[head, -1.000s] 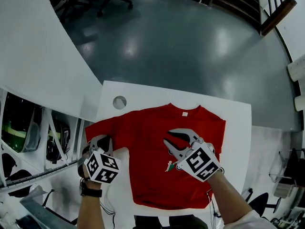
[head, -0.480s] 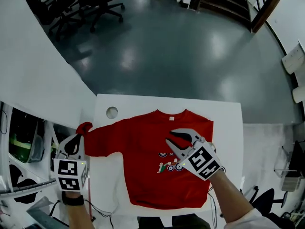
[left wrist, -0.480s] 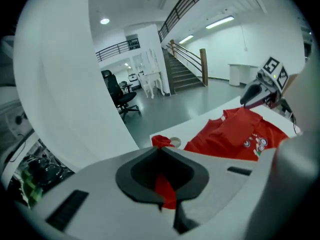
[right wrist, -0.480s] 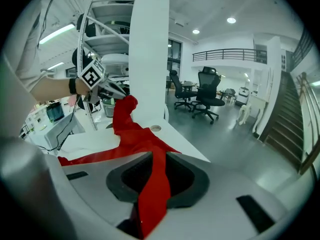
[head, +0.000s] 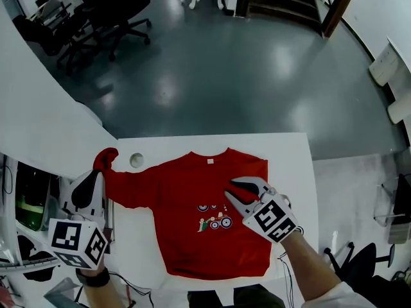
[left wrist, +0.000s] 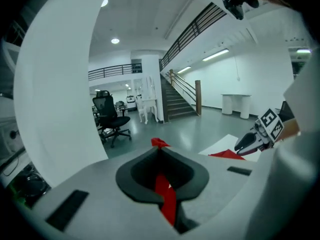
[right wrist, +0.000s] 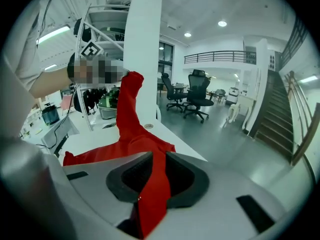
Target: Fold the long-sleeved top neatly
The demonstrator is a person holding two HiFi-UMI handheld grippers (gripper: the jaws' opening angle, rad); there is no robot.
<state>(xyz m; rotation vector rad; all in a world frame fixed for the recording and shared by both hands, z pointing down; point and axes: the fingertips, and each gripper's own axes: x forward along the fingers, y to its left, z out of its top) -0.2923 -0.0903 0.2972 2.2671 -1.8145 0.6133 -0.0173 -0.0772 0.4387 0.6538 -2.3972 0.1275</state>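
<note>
The red long-sleeved top [head: 192, 217] lies print-side up on the white tabletop [head: 292, 172], one sleeve [head: 125, 185] drawn up past the tabletop's left edge by the left hand-held gripper [head: 95, 177], jaws clamped on its cuff, while the right hand-held gripper [head: 230, 188] pinches a fold of the top's fabric toward the right edge.
</note>
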